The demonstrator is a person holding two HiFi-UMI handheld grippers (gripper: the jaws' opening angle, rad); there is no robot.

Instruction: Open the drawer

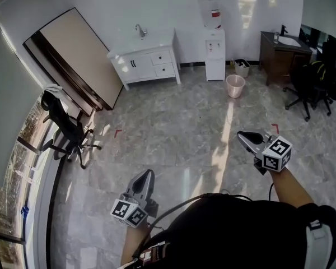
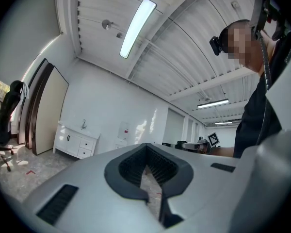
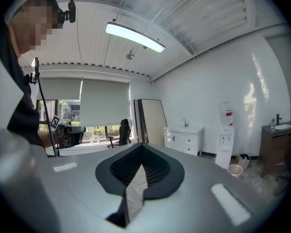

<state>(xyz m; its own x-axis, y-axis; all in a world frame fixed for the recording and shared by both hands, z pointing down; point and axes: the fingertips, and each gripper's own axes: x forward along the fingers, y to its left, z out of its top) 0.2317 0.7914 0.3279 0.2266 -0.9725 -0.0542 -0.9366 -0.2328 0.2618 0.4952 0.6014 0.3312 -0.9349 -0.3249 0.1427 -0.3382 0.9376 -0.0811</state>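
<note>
Left claw (image 1: 147,177) and right claw (image 1: 247,137) both closed, empty, white cabinet (image 1: 135,54) drawers (image 1: 161,56) shut flush, well apart

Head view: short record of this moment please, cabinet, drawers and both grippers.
cabinet: white cabinet, sink on top, against the wall
drawers: two on its right side, both closed
left gripper: jaws together, empty
right gripper: jaws together, empty
contact: none; both grippers far from the cabinet, over the floor

a black office chair (image 1: 64,129) and water dispenser (image 1: 214,52) stand on grey marble floor (image 1: 173,122)
</note>
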